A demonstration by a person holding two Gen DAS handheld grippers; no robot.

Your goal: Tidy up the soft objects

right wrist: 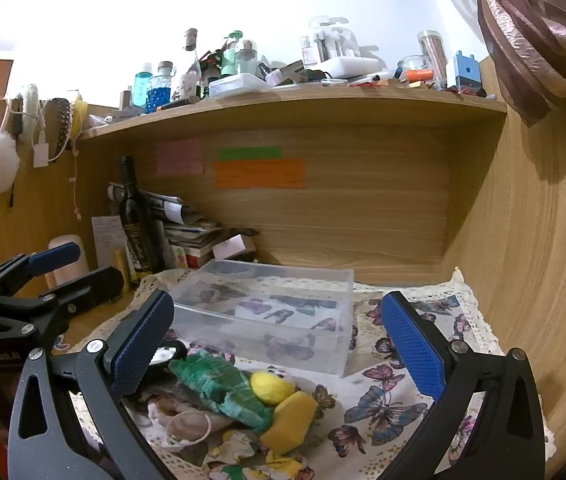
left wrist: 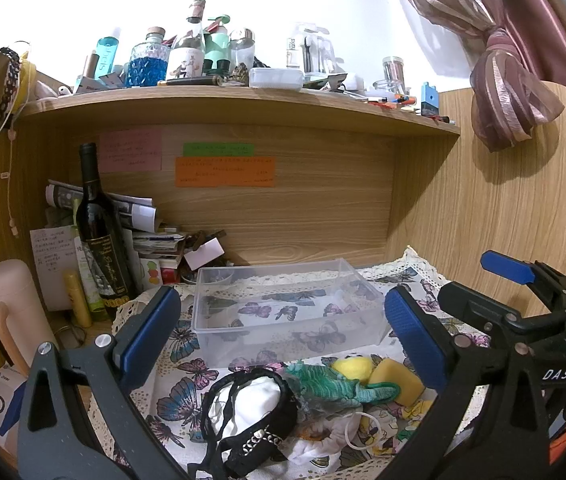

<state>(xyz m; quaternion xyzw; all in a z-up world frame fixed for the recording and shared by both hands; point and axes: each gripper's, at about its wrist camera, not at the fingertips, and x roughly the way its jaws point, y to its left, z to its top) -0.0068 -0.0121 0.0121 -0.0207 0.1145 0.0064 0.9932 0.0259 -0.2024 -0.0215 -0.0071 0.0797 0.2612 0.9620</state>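
the left gripper (left wrist: 279,340) hangs with jaws spread wide and empty, the soft pile low in frame: black-and-white pouch (left wrist: 251,412) lower centre, green plush (left wrist: 335,386) running rightward, nearer the equally wide, empty right gripper (right wrist: 275,344); clear box (left wrist: 283,304) mid-frame beyond.

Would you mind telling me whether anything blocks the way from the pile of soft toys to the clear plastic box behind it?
Nothing visible does. The green plush toy and yellow sponge lie just in front of the clear box, which is open-topped and looks empty. Only bare butterfly cloth lies between them. Both grippers are open.
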